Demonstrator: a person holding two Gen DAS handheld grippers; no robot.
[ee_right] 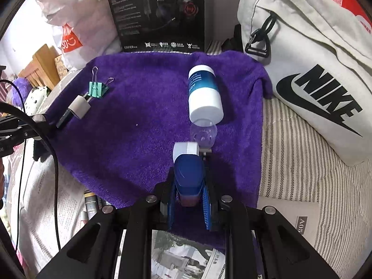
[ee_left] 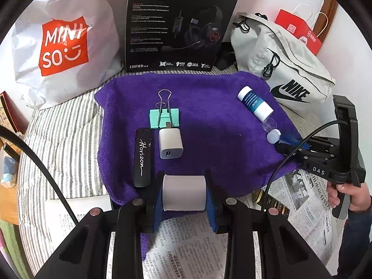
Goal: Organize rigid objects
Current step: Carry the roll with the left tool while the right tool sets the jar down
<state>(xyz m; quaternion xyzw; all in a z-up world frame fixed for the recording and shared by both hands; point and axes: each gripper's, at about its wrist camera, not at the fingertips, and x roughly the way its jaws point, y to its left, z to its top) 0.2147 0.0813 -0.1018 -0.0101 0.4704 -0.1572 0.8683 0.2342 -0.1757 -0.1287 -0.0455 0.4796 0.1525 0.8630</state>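
Observation:
A purple towel (ee_left: 209,121) holds a teal binder clip (ee_left: 164,115), a white charger plug (ee_left: 170,143), a black tube marked Horizon (ee_left: 143,157), a blue-and-white jar (ee_left: 254,104) and a small clear bottle with a white cap (ee_left: 272,131). My left gripper (ee_left: 184,191) is shut on a white cylinder (ee_left: 184,193) at the towel's near edge. My right gripper (ee_right: 188,183) is shut on a blue object (ee_right: 188,174) that touches the clear bottle's white cap (ee_right: 186,150), just below the jar (ee_right: 204,95).
A black headset box (ee_left: 181,23) stands behind the towel, with a white Miniso bag (ee_left: 65,44) at its left and a grey Nike bag (ee_left: 286,67) at its right. Newspaper (ee_left: 186,251) and striped cloth (ee_left: 60,144) lie around the towel. A dark bottle (ee_left: 269,202) lies on the newspaper.

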